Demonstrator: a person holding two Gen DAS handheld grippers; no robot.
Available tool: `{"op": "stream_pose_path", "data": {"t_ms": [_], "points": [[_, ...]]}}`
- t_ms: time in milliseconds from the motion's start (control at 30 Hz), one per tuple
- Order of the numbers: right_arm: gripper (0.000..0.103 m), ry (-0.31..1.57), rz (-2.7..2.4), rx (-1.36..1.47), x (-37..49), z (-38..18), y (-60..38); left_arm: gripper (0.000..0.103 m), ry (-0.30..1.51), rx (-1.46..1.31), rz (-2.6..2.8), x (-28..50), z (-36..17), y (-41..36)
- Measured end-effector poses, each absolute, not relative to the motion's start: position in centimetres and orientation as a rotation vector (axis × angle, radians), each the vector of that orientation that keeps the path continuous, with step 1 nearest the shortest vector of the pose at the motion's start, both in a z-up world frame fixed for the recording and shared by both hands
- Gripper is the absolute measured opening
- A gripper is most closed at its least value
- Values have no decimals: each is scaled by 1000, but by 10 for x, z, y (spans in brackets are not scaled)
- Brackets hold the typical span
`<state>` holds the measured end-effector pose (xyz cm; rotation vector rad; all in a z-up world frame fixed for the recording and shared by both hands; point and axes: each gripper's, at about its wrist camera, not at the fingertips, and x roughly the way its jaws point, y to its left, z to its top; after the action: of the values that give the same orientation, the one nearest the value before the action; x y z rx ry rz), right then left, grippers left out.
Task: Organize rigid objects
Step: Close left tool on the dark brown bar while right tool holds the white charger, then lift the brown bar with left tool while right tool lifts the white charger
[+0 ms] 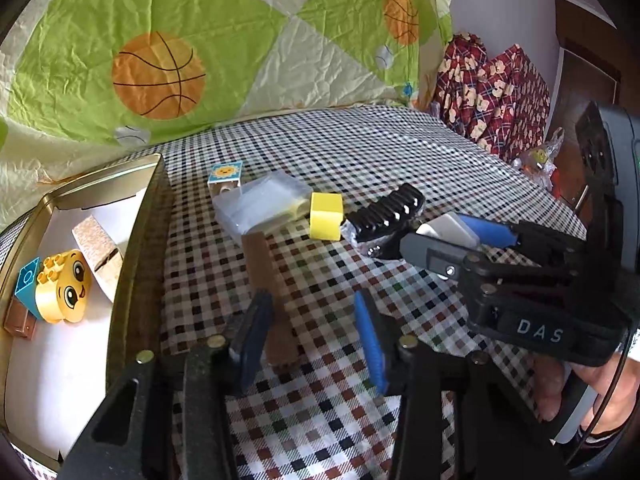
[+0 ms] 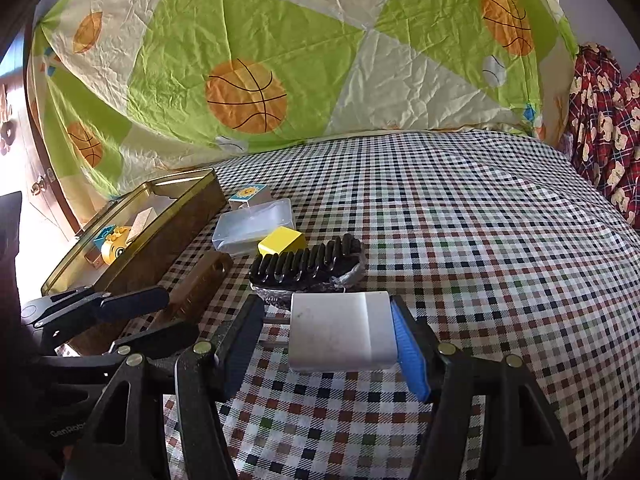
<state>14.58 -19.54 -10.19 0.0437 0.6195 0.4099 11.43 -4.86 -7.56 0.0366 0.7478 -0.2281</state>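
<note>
My left gripper [image 1: 308,332] stands over the brown wooden block [image 1: 266,292], which lies on the checked cloth [image 1: 400,160] just beside the long wall of the gold tin box [image 1: 138,240]. Its jaws are fairly narrow; the dark pad seems to touch one side of the block, while the blue pad stands clear of the other, so nothing is clamped yet.

My right gripper [image 2: 326,336] holds the white charger block [image 2: 340,332] between its pads, lifted a little over the cloth, prongs toward the dark pad.

Toward the middle of the cloth lie the black comb [image 2: 306,266], the yellow brick [image 2: 282,242], the clear plastic case [image 2: 254,226] and the small sun-face brick [image 2: 249,195], close together in a loose row running back toward the box's far corner.

Inside the box sit a yellow face brick [image 1: 64,286], a teal brick [image 1: 26,280], a small brown piece [image 1: 18,322] and a pale wooden piece [image 1: 98,252].
</note>
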Motion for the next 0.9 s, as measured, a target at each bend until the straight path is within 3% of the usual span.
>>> {"op": "stream_pose_path", "data": {"t_ms": [433, 600, 900], "points": [[65, 636, 416, 49, 148, -103, -196, 32, 886, 27, -196, 146, -91, -44], [65, 640, 419, 36, 149, -103, -194, 14, 881, 18, -186, 145, -91, -42], [65, 623, 415, 29, 146, -101, -195, 14, 837, 9, -205, 141, -85, -40]]}}
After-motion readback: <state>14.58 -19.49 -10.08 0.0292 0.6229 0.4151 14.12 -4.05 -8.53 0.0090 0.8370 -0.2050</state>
